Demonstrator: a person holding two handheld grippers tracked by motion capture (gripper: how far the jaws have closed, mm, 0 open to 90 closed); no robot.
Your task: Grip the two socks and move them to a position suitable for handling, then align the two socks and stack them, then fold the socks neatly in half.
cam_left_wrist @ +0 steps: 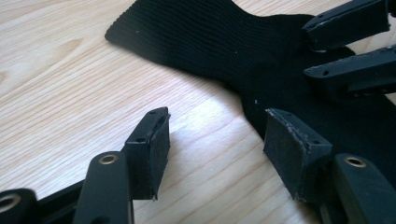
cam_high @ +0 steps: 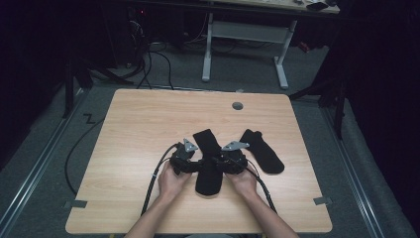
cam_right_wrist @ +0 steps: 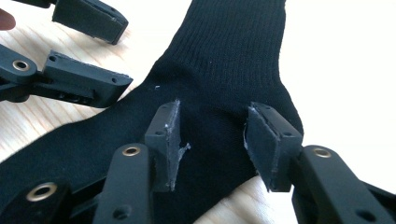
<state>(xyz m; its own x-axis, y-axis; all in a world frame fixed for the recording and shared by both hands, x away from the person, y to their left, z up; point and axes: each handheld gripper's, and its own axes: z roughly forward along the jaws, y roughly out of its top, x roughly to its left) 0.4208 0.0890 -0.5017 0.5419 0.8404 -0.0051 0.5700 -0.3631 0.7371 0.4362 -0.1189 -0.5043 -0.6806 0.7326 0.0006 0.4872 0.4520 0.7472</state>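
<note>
with both your left hand-held gripper (cam_left_wrist: 212,140) and right hand-held gripper (cam_right_wrist: 210,144) spread wide over the near black sock (cam_high: 208,158) lying flat on the desk (cam_high: 129,129), you seem between grips, so next pinch its edge.

The surface (cam_high: 133,129) is a light wood-grain top with a small grey round cap (cam_high: 237,105) set in its far edge. Two black socks lie flat on it: one sock (cam_high: 208,161) near the middle, the other sock (cam_high: 262,150) just right of it.
</note>
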